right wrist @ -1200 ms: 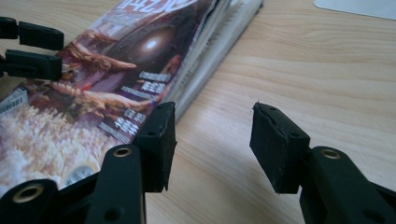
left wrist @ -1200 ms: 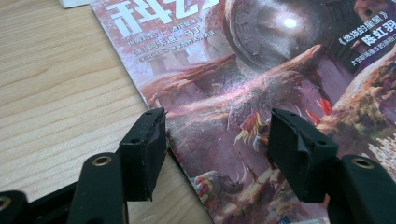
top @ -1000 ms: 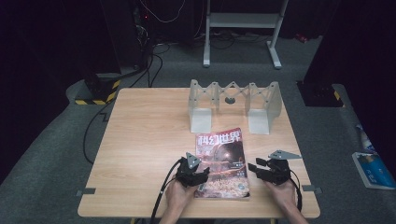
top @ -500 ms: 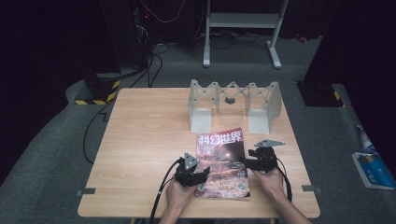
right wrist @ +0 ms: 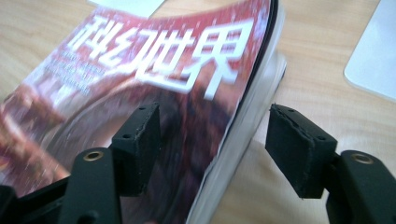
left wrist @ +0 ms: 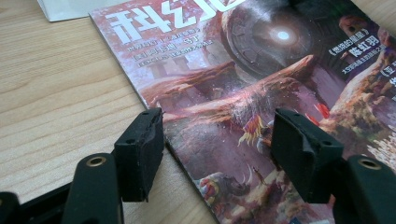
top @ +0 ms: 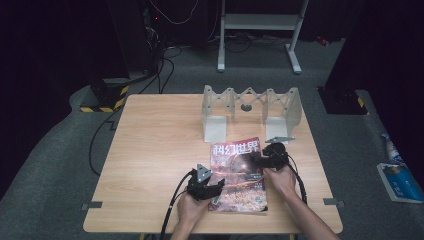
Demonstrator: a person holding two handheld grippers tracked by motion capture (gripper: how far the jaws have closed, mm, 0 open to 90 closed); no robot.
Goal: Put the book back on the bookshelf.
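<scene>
- High view: a magazine (top: 239, 175) with a reddish cover lies flat on the wooden worktop (top: 155, 150), toward the near edge and right of centre.
- Behind the magazine stands a pale grey folding rack (top: 250, 107) with zigzag struts, its two feet resting on the worktop; the magazine's far edge lies just in front of the left foot.
- From where I stand, the left claw (top: 212, 189) sits at the magazine's near left edge, held in the person's left hand (top: 190, 207), a black cable trailing from it off the near side.
- The right claw (top: 261, 159) is at the magazine's right edge, farther up, with the right hand (top: 281, 180) behind it.
- Left gripper view: the left claw (left wrist: 217, 149) is wide open, one jaw over bare wood just beside the cover's edge, the other over the cover; nothing is held.
- Right gripper view: the right claw (right wrist: 212, 144) is also wide open and holds nothing; it straddles the magazine's (right wrist: 154, 93) edge, where the pages look lifted and bowed, one jaw over the cover, the other over the worktop.
- Off the worktop, grey carpet (top: 60, 165) and a white stand (top: 260, 30) show at the back.
</scene>
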